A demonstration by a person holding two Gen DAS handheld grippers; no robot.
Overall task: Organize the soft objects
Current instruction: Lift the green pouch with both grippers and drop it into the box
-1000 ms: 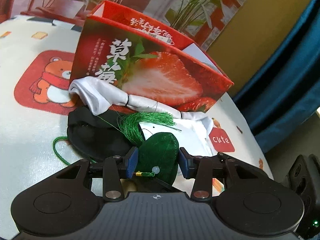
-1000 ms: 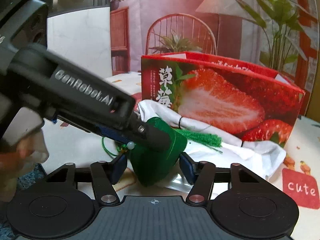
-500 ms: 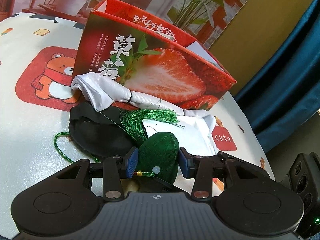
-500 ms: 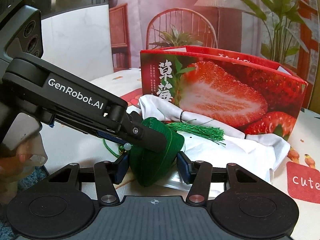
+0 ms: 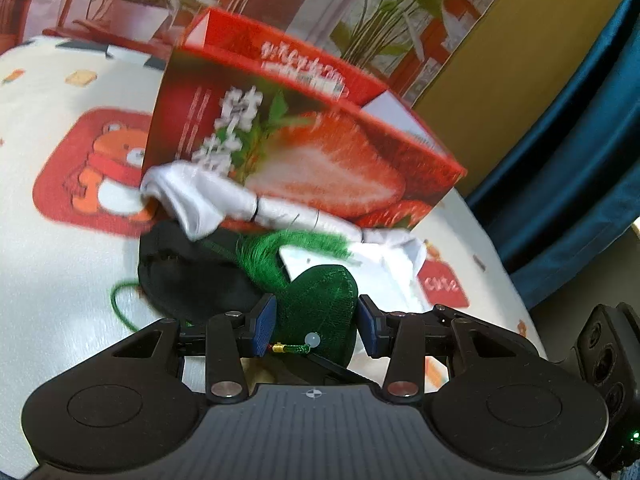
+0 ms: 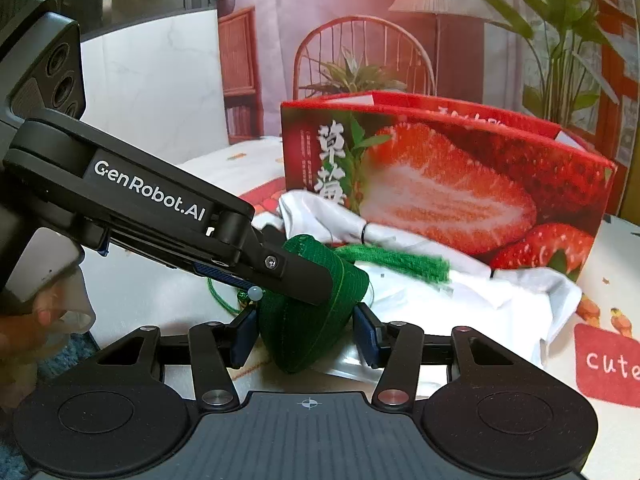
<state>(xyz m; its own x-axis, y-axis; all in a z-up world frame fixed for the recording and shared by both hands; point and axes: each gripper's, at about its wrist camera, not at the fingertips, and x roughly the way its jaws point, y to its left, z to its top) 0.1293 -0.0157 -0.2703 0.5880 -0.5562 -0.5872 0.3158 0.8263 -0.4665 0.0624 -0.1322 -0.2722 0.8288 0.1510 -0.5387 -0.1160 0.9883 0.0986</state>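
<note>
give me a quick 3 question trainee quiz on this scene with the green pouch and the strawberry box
1. True or false: the green pouch sits between the fingers of both the left gripper and the right gripper.
2. What lies directly against the front of the strawberry box?
A. a white cloth
B. a blue towel
C. a yellow sponge
3. Fill in: the tassel attached to the pouch is ____ in colour.

Key: 1 true. 2 A, the white cloth. 3 green.
</note>
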